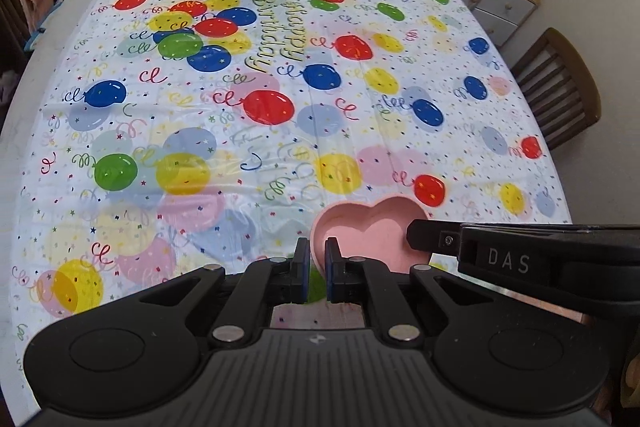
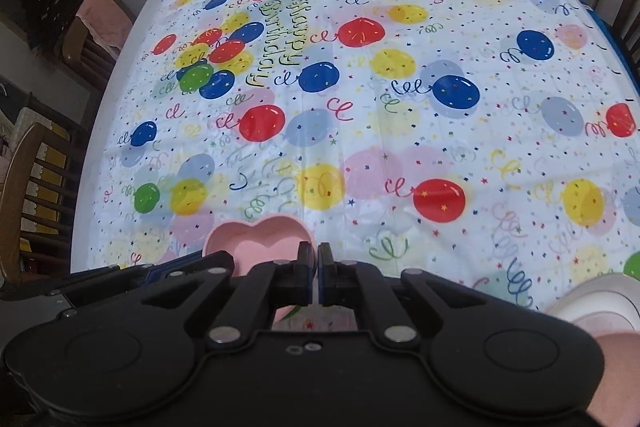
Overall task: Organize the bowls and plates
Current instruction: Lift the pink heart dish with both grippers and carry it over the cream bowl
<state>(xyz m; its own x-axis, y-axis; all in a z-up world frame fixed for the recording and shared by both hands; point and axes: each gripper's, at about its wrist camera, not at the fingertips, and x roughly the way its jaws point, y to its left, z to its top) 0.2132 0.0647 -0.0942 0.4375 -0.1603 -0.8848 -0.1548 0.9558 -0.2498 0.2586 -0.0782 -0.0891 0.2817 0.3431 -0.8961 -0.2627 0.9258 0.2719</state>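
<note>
**Two-handed carry of the heart bowl: keeping both rim grips even**

The pink heart-shaped bowl (image 1: 362,241) is sitting low in both wrist views, over the near edge of the counter (image 1: 280,131) with its balloon-print cloth. The left gripper (image 1: 318,259) is pinching the bowl's left wall, its fingers (image 1: 331,259) narrowed onto the thin rim. The right gripper (image 2: 318,265) is doing the same on the bowl's right edge, fingers drawn nearly together with only the wall between them. Whether the bowl is resting on the cloth or already clear of it cannot be told from these views.

To do this well, the two hands are best kept level with each other and held the same way apart, since pulling outward or twisting would likely work the slim rim out of one grip. A slow, flat carry is the safer choice.

A white plate (image 2: 600,297) is lying at the near right, just beside the right gripper; it looks a likely spot for the bowl, so the approach should be coming in from above rather than sliding across.
</note>
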